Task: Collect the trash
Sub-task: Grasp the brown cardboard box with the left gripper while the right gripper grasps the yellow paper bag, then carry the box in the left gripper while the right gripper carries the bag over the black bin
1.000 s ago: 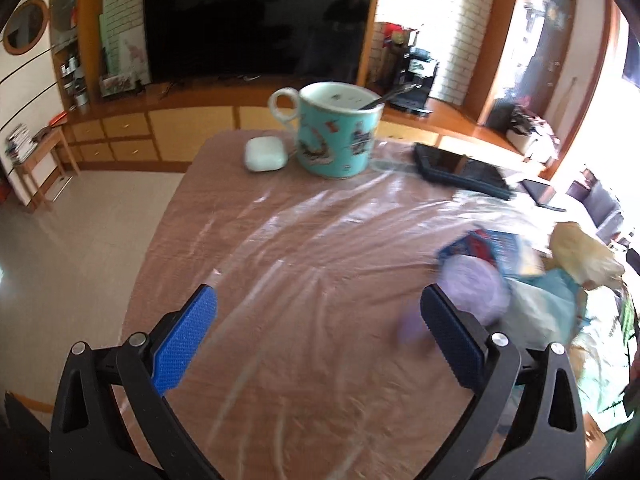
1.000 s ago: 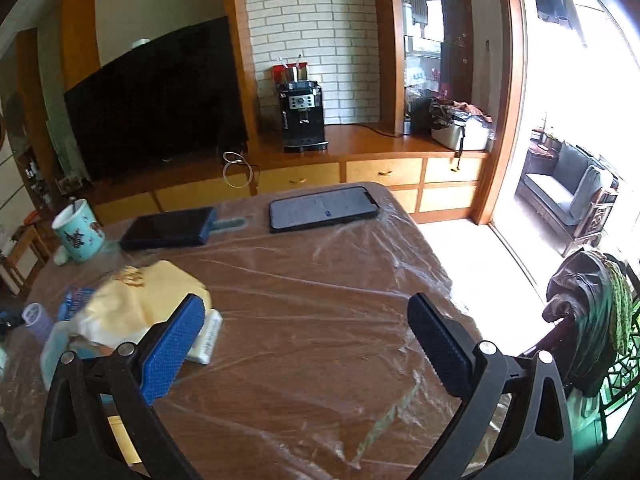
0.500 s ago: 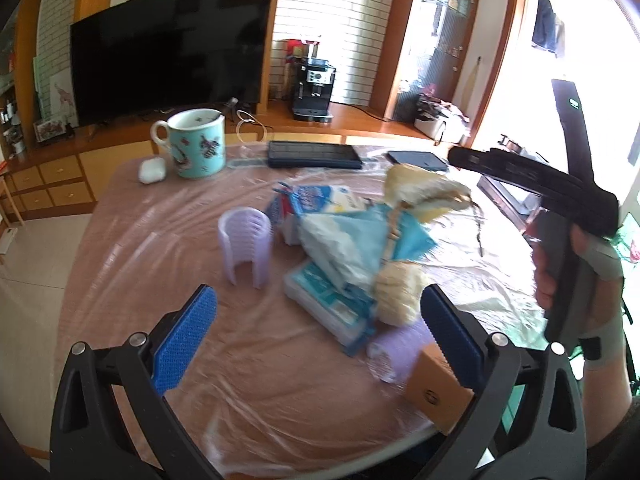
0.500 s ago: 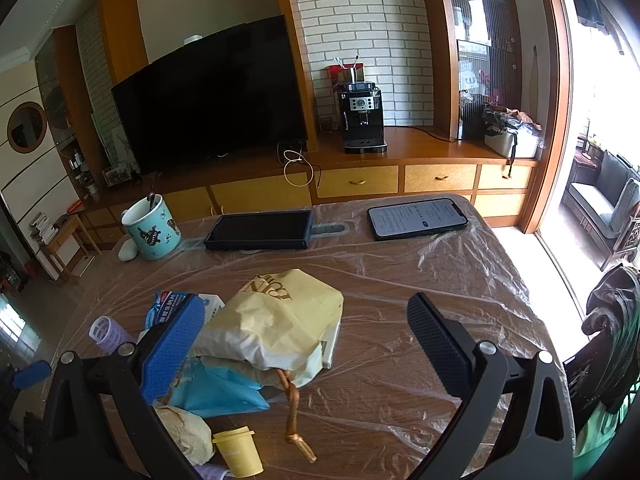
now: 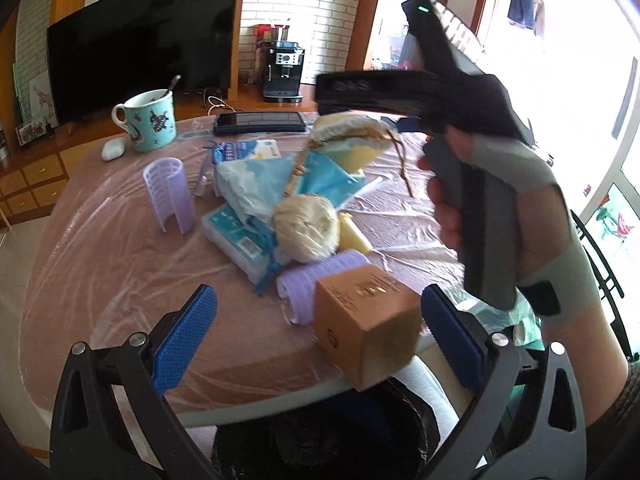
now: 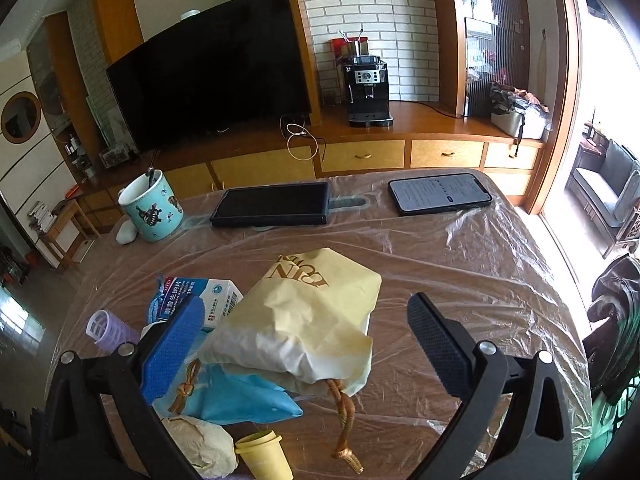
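Left wrist view: left gripper fingers spread, empty. Trash pile uncollected on tabletop; cardboard box overhangs the near edge above black-lined bin. Right hand crowds the right side.

Right wrist view: right gripper fingers spread, empty, hovering at yellow pouch; open room right, phone and mug far side

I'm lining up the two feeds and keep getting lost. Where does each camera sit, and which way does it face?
Left wrist: on the left gripper, facing across the table at the trash pile; the right hand shows.
Right wrist: on the right gripper, above the yellow bag, facing the TV; no hand shows.
Shared: mug, bag, both phones' end of the table.
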Motion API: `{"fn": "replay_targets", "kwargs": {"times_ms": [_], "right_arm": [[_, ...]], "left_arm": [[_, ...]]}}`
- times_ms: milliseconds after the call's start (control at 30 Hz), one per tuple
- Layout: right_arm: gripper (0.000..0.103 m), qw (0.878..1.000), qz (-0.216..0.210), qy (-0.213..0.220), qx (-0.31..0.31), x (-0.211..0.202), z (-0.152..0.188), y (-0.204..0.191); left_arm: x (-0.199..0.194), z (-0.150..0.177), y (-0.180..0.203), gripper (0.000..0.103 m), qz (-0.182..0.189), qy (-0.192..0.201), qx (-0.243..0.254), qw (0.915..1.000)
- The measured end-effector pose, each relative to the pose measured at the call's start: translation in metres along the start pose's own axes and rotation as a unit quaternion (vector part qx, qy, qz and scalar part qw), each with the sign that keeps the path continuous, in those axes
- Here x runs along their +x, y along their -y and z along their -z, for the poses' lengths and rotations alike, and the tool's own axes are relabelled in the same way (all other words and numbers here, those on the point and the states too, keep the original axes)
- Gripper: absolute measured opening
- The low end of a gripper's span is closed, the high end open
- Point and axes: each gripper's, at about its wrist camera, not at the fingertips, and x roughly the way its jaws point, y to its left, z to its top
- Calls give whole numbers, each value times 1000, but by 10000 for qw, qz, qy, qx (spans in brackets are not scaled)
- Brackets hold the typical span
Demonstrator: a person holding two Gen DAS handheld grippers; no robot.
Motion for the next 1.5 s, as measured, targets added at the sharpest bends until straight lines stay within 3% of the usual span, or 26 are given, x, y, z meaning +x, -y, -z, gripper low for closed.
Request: {"fn": "replay_targets", "kwargs": {"times_ms": [333,533,600,733,833,967,1233,1500], "right_arm": [[99,9986,135,-436,268,34,-7,-6],[99,9982,262,-482,247,43,-8,-5],[97,9982,321,-472,205,43,-8,-4],[84,9983,181,-497,251,45,-7,1],[72,9985,165,-467,214,42,-7,4],[63,9982,-157,-396,412,36,-6,14],[61,9968,-537,-169,576,15,-6,24],[60,9982,-453,171,367,-15,-6,23]], "left_arm": [[21,23,29,102,-217,-58,161,9996],[30,25,32,101,-75,-52,140,9999],[32,25,33,98,-111,-18,198,9997],[32,26,33,82,-105,7,229,9997],[34,28,31,63,-60,-27,183,9998],[31,28,28,53,10,57,193,9998],[26,24,15,48,257,71,89,9996],[7,17,4,48,380,247,76,9989]]}}
